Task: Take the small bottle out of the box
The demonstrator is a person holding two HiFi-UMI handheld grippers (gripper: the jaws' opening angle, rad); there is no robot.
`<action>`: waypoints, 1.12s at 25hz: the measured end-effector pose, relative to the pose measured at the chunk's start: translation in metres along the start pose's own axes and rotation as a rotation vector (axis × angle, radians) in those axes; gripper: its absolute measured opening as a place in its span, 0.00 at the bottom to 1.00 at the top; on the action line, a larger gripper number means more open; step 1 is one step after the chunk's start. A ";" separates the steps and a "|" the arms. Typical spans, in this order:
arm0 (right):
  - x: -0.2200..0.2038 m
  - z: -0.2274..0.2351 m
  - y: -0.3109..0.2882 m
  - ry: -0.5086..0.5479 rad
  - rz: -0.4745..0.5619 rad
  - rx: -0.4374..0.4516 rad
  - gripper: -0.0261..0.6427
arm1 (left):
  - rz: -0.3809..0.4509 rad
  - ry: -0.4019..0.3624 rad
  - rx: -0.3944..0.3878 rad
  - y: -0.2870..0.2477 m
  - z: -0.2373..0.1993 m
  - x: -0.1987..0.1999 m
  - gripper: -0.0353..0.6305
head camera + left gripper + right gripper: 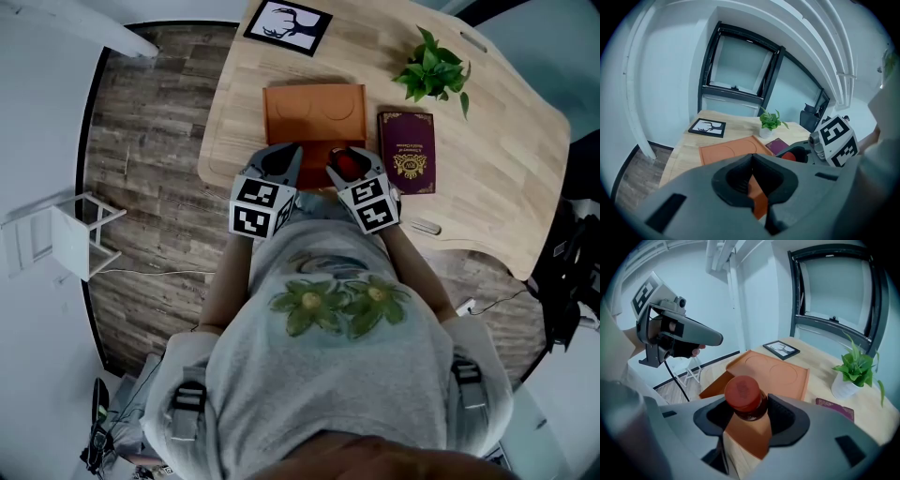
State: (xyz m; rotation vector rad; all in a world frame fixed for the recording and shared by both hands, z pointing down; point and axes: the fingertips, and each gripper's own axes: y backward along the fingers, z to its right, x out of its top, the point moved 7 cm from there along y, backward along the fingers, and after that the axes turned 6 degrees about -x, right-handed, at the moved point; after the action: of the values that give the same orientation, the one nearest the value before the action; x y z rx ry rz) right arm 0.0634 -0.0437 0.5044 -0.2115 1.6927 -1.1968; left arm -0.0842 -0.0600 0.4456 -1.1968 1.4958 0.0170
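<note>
Head view: both grippers hover over the near edge of the wooden table (506, 178). The left gripper (277, 167) and right gripper (347, 165) are side by side at the near end of the orange box (314, 112), and a maroon booklet (407, 152) lies just beside the box.

Left gripper view: its jaws are pressed together with nothing between them.

Right gripper view: its jaws clamp the small bottle (745, 399) just below its red cap, at the box's near edge.
</note>
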 end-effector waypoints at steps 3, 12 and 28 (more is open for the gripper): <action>0.005 0.000 0.006 -0.003 0.018 -0.004 0.37 | 0.006 -0.007 -0.003 0.002 0.002 0.002 0.06; 0.023 -0.001 0.027 -0.021 0.080 -0.001 0.37 | 0.014 -0.024 -0.017 0.005 0.008 0.002 0.06; 0.044 -0.001 0.051 -0.029 0.160 0.009 0.37 | 0.025 -0.033 -0.019 0.010 0.013 0.003 0.06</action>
State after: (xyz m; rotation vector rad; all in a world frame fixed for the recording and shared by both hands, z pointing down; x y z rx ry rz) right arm 0.0606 -0.0453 0.4373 -0.0859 1.6469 -1.0774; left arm -0.0805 -0.0497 0.4332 -1.1882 1.4849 0.0676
